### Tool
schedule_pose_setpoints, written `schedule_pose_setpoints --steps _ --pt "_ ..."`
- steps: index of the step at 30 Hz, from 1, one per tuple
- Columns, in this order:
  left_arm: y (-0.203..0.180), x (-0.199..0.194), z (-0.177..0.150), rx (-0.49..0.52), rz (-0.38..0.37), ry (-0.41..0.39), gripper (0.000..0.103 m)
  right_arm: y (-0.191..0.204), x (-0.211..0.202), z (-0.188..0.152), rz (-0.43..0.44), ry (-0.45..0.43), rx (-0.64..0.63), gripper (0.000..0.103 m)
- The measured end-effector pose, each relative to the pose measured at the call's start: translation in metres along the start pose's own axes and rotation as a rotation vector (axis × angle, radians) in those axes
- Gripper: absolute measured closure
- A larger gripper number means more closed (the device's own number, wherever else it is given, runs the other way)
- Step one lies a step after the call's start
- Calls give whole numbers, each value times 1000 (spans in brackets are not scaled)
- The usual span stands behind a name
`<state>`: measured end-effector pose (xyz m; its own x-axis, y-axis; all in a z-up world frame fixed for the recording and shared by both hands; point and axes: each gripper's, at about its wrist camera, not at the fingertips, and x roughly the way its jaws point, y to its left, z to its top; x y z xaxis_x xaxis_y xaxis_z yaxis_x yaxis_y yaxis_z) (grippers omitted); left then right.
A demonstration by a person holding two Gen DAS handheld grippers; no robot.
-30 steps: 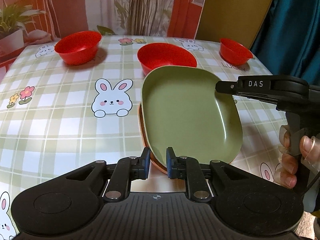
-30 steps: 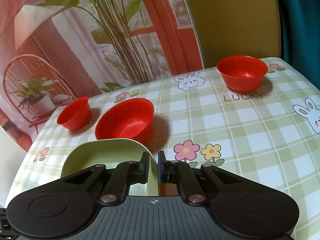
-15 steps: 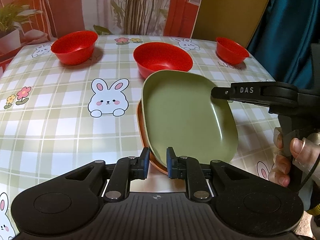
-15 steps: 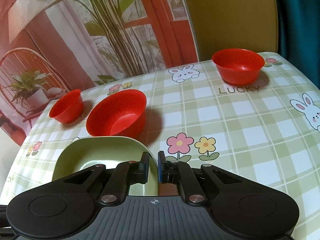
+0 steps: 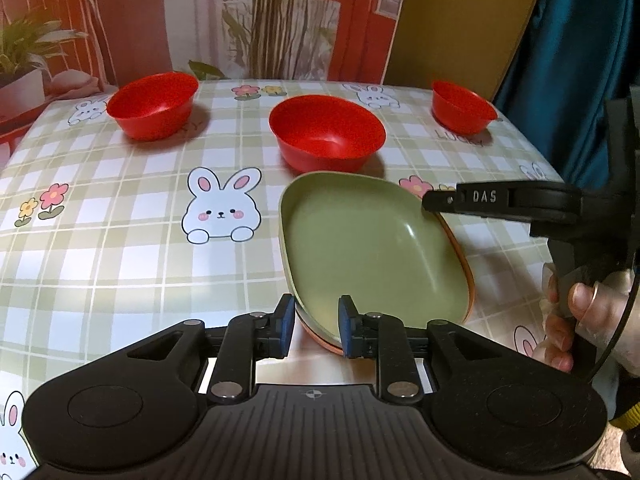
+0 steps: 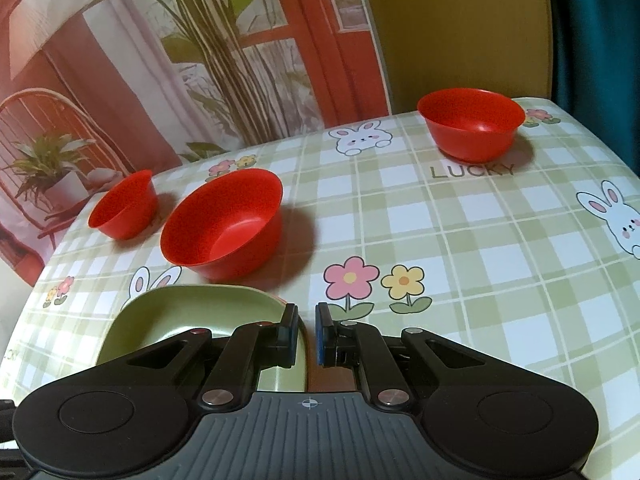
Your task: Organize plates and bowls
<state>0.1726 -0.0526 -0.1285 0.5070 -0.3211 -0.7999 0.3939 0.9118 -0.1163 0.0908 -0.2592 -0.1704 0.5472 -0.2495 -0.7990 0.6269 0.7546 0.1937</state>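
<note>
green plate (image 5: pixel 368 240) stacked on orange plate (image 5: pixel 466 280), grippers alongside

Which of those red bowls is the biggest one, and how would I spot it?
Start at the checked tablecloth with bunnies. Three red bowls sit along its far side; take the middle bowl, just beyond the green plate. It is wider than the left bowl and right bowl.
</note>
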Motion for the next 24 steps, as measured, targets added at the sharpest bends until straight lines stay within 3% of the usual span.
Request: schedule_pose_setpoints --steps 6,8,24 --pt "10 -6 3 -48 27 -56 80 2 -2 -2 -7 5 -19 88" --pt "13 -4 4 -55 26 -57 88 4 -1 -5 -9 12 -30 85" --pt "18 9 -2 -80 -3 -32 90 -2 1 -11 -24 25 -34 85"
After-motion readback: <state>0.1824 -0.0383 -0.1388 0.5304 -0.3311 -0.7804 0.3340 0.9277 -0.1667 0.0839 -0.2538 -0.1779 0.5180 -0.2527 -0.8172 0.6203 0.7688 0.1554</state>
